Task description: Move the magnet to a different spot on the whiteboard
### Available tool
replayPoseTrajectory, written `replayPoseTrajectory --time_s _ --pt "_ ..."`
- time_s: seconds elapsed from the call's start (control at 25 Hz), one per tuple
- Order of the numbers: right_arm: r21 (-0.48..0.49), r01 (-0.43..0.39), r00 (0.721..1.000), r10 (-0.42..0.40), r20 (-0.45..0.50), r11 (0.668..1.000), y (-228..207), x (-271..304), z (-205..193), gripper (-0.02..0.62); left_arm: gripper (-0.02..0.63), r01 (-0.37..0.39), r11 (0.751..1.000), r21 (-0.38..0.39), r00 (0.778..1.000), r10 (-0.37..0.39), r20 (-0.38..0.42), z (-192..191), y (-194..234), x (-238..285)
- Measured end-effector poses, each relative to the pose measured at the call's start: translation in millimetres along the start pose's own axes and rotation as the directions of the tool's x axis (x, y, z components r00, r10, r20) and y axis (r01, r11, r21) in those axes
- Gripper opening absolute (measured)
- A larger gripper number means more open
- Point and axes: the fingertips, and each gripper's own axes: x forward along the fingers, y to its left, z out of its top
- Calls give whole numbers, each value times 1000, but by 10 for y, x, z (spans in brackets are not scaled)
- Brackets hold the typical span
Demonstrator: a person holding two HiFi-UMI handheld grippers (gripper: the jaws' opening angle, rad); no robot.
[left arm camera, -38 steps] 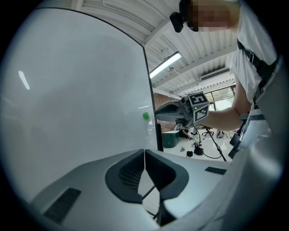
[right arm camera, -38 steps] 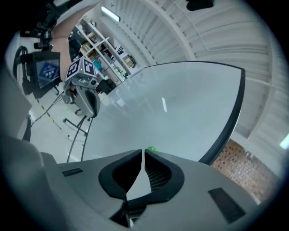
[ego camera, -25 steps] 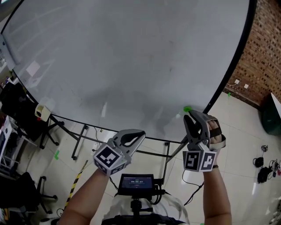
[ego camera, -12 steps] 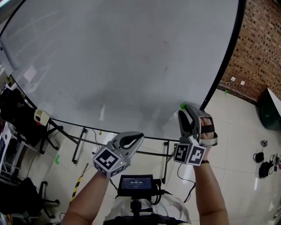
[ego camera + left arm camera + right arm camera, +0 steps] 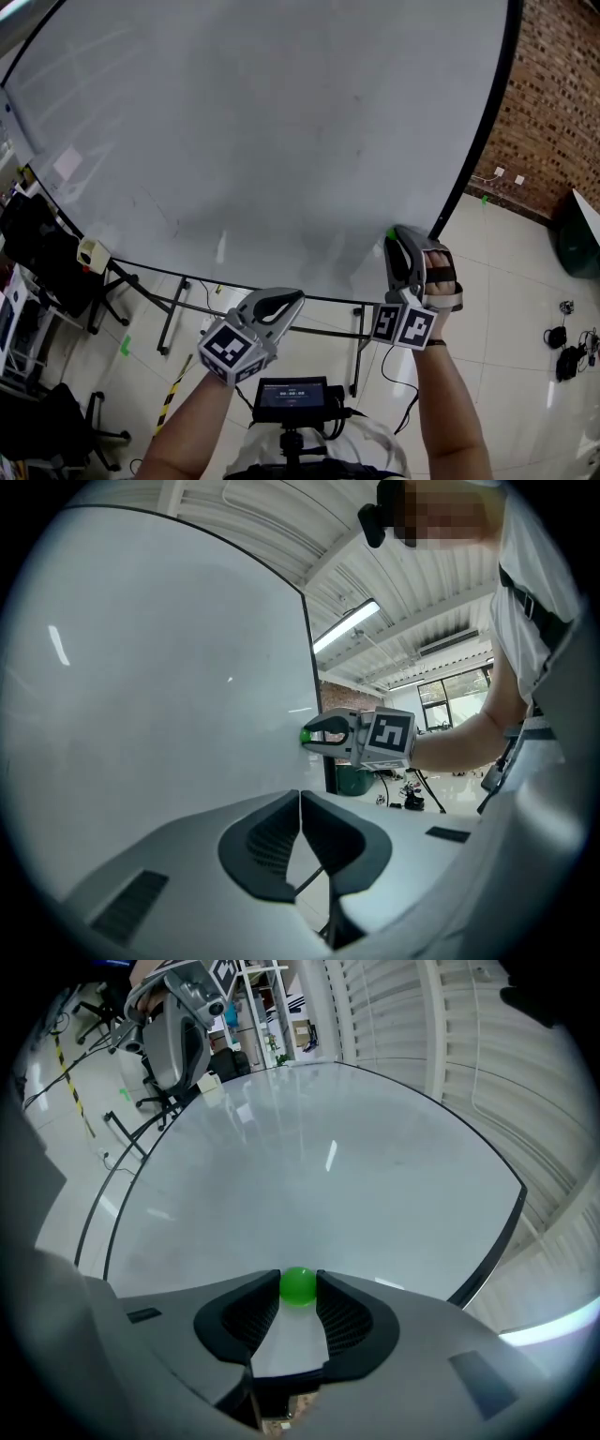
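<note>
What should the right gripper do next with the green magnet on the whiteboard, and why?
Probably slide the magnet along the whiteboard toward its bare middle. The right gripper has just been closing its jaws, which now seem to touch the magnet on both sides, and the magnet sits close to the board's dark right edge.

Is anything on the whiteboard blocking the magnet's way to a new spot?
Nothing visible. The green magnet sits near the whiteboard's lower right corner; the surface beyond is bare except a small pale patch far left.
</note>
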Motion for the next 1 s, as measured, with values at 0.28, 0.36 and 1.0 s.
replayPoseTrajectory --time_s 0.28,0.36,1.0 --pt "28 -12 1000 12 11 1000 9 -3 -6 142 34 4 1000 4 1000 -4 -5 4 10 30" --pt "40 -14 1000 13 15 999 6 3 -8 142 33 7 1000 -1 1000 -7 -11 -12 12 44" --pt "193 -82 995 70 68 978 113 -144 78 140 34 0 1000 -4 1000 0 -17 -60 40 97"
